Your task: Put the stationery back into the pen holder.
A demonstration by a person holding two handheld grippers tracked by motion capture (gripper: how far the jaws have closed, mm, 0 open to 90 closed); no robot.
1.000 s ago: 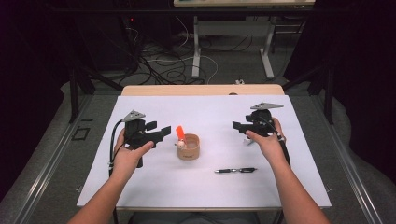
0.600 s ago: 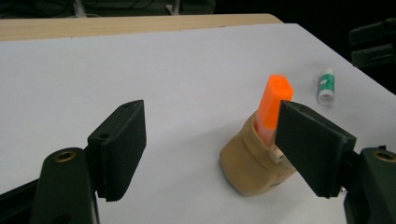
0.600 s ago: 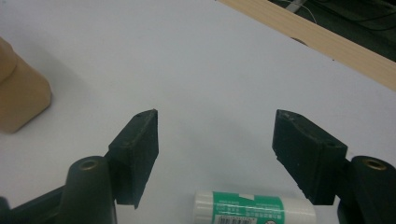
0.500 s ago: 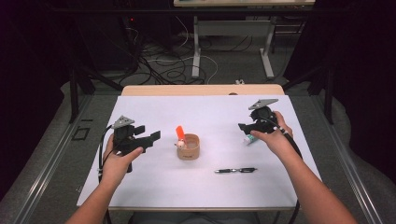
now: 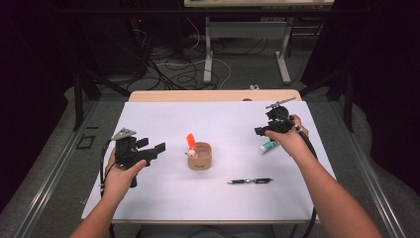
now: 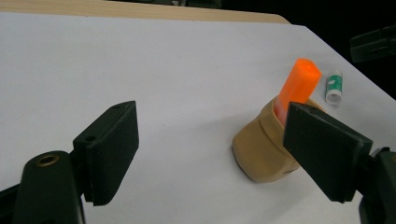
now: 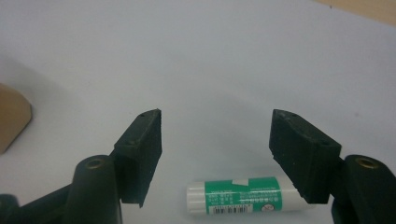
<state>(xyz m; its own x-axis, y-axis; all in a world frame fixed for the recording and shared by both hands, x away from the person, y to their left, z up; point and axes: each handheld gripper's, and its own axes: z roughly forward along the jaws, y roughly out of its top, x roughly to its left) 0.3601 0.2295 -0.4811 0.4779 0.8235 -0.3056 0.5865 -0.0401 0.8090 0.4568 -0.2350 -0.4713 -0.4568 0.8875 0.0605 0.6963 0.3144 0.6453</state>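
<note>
Over the white sheet I had swung my right gripper [image 7: 215, 156], jaws wide, down above the glue stick [image 7: 243, 199], while my left gripper [image 6: 224, 158], wide too, drew back from the cup [image 5: 200, 156].

Orange marker [image 5: 190, 140] in tan cup [image 5: 200, 156], green-and-white glue stick [image 7: 242, 201], white tabletop [image 5: 223, 119], black claws.
</note>
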